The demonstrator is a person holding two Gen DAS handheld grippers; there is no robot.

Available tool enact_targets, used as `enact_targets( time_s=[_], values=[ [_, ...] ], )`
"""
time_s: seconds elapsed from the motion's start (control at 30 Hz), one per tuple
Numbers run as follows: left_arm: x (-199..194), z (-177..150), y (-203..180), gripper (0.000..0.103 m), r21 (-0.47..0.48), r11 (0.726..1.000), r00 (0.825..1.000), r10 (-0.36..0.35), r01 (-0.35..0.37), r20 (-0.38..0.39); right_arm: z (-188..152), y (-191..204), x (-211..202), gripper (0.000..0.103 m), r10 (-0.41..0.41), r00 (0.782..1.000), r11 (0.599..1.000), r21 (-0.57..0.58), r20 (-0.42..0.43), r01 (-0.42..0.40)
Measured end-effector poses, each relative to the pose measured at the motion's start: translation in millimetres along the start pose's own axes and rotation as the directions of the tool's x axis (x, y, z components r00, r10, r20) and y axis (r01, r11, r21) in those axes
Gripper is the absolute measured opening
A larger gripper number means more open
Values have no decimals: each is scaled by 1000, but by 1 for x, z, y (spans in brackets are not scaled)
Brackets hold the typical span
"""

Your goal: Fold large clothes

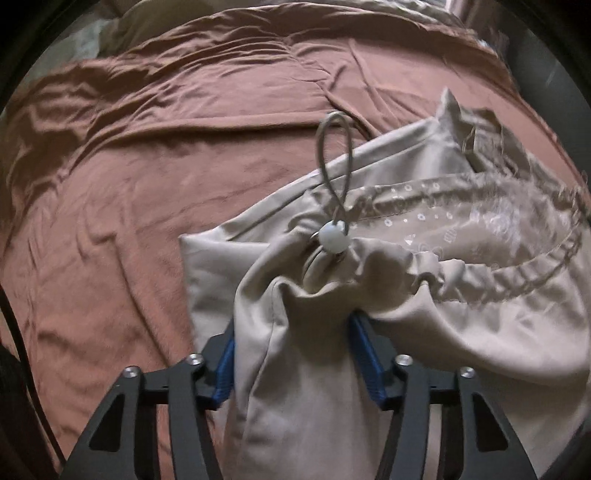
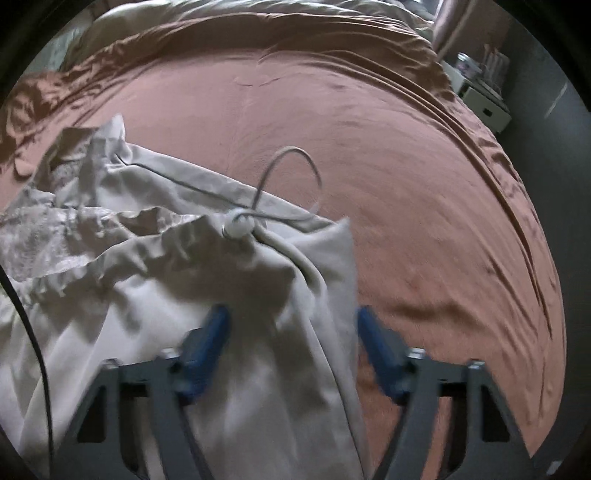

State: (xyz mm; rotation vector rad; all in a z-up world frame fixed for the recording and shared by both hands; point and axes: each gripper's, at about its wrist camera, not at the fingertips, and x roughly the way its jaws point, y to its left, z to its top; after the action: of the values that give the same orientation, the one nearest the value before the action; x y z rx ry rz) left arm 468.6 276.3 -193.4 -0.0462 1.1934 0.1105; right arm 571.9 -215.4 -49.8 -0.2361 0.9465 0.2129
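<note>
A beige garment (image 1: 424, 295) with an elastic drawstring hem lies on the brown bed sheet (image 1: 129, 184). A grey cord loop (image 1: 332, 162) with a white toggle (image 1: 333, 240) sticks out of the hem. My left gripper (image 1: 291, 325) has its jaws wide apart with a bunch of the beige fabric lying between the blue pads (image 1: 364, 350). In the right wrist view the same garment (image 2: 129, 288) shows with another toggle (image 2: 238, 227) and cord loop (image 2: 291, 155). My right gripper (image 2: 291, 321) is open, fabric draped between its blue pads (image 2: 208, 339).
The brown sheet (image 2: 406, 184) covers the bed around the garment. A pale duvet (image 2: 221, 14) is bunched at the far edge. A white bedside unit (image 2: 480, 92) with small items stands at the far right. A dark cable (image 2: 33, 332) hangs at the left.
</note>
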Motion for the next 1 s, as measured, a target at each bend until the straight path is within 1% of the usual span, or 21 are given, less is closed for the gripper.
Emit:
enact_targets(
  time_s=[0.03, 0.07, 0.1, 0.13, 0.17, 0.23, 0.33, 0.43, 0.53, 0.63, 0.77, 0.83, 0.9, 0.93, 0.97, 1.0],
  values=[
    [1, 0, -1, 41, 8, 1000, 1000, 8, -8, 5, 3, 3, 7, 38, -2, 1000, 1000, -4, -3, 2],
    [0, 0, -2, 29, 9, 1000, 1000, 21, -21, 9, 4, 4, 10, 32, 3, 1000, 1000, -4, -4, -3],
    [0, 0, -3, 15, 10, 999, 999, 34, -34, 11, 4, 6, 15, 21, 3, 1000, 1000, -2, -4, -3],
    [-3, -1, -4, 12, 12, 999, 999, 46, -47, 18, 4, 7, 14, 15, -8, 1000, 1000, -4, 0, 8],
    [-8, -3, -4, 9, 15, 999, 998, 47, -47, 36, 3, 8, 12, 12, -19, 1000, 1000, -7, 13, 19],
    [-17, -5, -4, 8, 16, 998, 996, 56, -57, 65, -1, 7, 4, 6, -16, 999, 1000, 1, 44, 16],
    [-45, -10, 2, 7, -21, 996, 985, 84, -82, 150, -7, -2, -14, 5, -18, 994, 999, 32, 109, 14],
    [-66, -12, 6, 7, -46, 997, 976, 77, -69, 204, -16, -11, -37, 4, -10, 985, 998, 67, 174, -2],
    [-83, -9, 10, 7, -75, 996, 968, 63, -46, 242, -22, -16, -52, 4, -8, 976, 996, 87, 217, -11],
    [-95, -5, 18, 7, -119, 993, 964, 26, 6, 266, -28, -20, -66, 4, 9, 966, 992, 121, 258, -41],
    [-98, 1, 23, 7, -136, 990, 964, 15, 22, 265, -31, -25, -69, 4, 41, 964, 986, 145, 264, -81],
    [-95, 5, 25, 7, -144, 989, 966, 15, 23, 257, -34, -28, -70, 4, 44, 962, 984, 153, 268, -88],
    [-87, 12, 27, 7, -153, 988, 971, 23, 14, 239, -28, -27, -60, 4, 44, 963, 986, 146, 265, -85],
    [-77, 17, 28, 7, -152, 988, 976, 30, 4, 217, -22, -27, -60, 4, 43, 965, 987, 140, 259, -81],
    [-71, 20, 30, 7, -153, 988, 979, 30, 1, 204, -17, -26, -50, 4, 42, 969, 988, 135, 242, -77],
    [-63, 24, 31, 7, -160, 987, 982, 30, 1, 188, -10, -27, -48, 4, 43, 972, 988, 136, 230, -76]
  ],
)
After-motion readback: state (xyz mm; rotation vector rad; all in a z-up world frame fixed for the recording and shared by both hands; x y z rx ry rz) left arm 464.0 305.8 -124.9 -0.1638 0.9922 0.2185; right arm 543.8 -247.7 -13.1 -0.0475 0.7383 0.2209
